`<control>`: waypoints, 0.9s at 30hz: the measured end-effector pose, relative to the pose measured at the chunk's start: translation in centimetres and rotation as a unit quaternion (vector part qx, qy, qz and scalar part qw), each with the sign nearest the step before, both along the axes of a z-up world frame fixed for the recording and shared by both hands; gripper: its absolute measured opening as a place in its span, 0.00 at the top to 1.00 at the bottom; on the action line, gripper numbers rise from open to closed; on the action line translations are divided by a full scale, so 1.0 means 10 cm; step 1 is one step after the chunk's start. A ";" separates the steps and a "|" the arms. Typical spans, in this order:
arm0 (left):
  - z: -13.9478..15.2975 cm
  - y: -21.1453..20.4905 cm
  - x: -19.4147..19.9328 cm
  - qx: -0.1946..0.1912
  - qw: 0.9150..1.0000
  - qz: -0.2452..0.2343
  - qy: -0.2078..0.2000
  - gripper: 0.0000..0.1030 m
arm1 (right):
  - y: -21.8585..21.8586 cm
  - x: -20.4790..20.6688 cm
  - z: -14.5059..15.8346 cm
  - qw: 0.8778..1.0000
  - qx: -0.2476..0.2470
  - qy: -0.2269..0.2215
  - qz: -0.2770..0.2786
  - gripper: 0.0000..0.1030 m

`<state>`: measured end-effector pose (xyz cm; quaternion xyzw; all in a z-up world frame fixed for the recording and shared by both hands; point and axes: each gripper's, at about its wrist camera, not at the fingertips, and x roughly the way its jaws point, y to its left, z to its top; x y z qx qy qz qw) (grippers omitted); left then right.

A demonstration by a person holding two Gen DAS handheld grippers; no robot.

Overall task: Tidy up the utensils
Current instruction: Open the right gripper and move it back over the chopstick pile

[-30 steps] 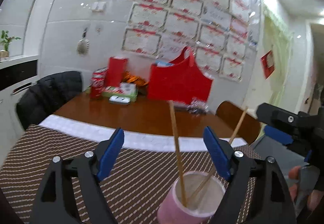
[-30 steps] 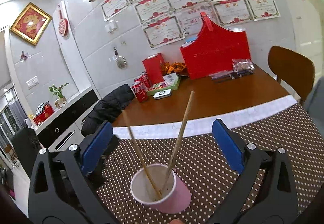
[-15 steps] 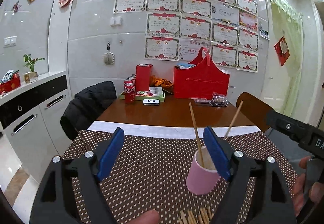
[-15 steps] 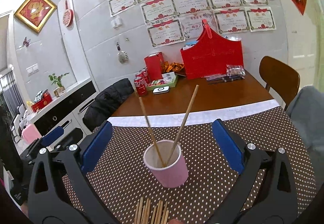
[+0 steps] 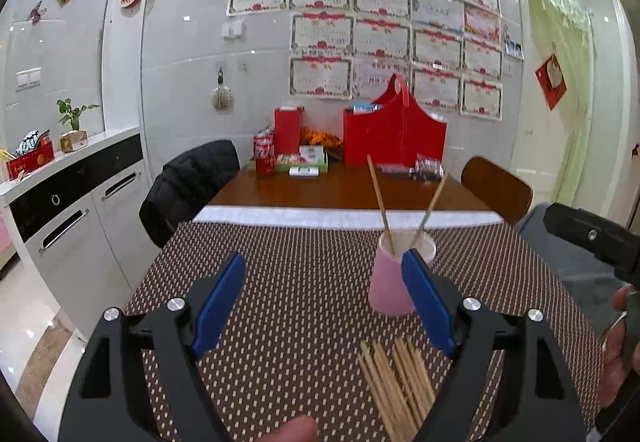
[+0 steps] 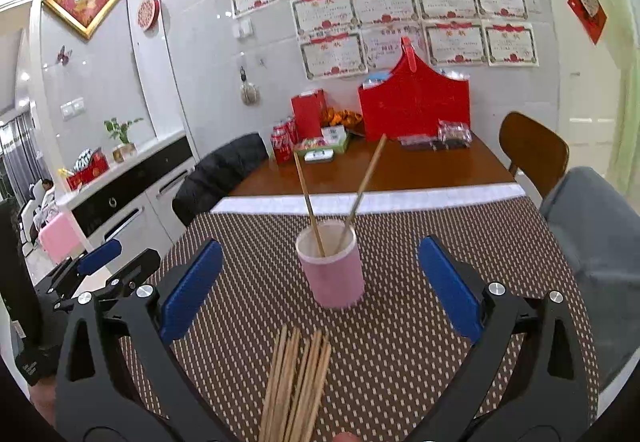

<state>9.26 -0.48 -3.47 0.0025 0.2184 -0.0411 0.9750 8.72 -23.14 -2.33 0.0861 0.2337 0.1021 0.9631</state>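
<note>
A pink cup stands on the dotted brown placemat and holds two wooden chopsticks that lean apart. A bundle of several loose chopsticks lies flat on the mat nearer to me than the cup. My left gripper is open and empty, behind and left of the cup. My right gripper is open and empty, with the cup between its spread fingers but farther away. The right gripper's body shows at the right edge of the left wrist view.
The wooden table beyond the mat carries a red bag, a red box, soda cans and snack packs. A black jacket hangs on a chair at the left; a wooden chair stands at the right. White cabinets line the left.
Both grippers have pulled back and up from the cup. The cup now looks smaller and farther off, and the loose chopstick bundle has come into view near me.
</note>
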 end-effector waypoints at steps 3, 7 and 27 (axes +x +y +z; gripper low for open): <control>-0.18 0.01 -0.07 0.008 1.000 0.002 0.023 0.23 | -0.03 -0.08 -0.17 1.000 -0.006 0.024 -0.003 0.06; -0.48 0.01 -0.14 0.013 0.998 -0.010 0.065 0.23 | -0.08 -0.12 -0.40 0.998 -0.008 0.055 -0.008 0.06; -1.75 -0.39 -0.23 0.053 0.970 -0.045 0.234 0.23 | -0.25 -0.29 -1.22 0.987 -0.008 0.158 -0.012 0.06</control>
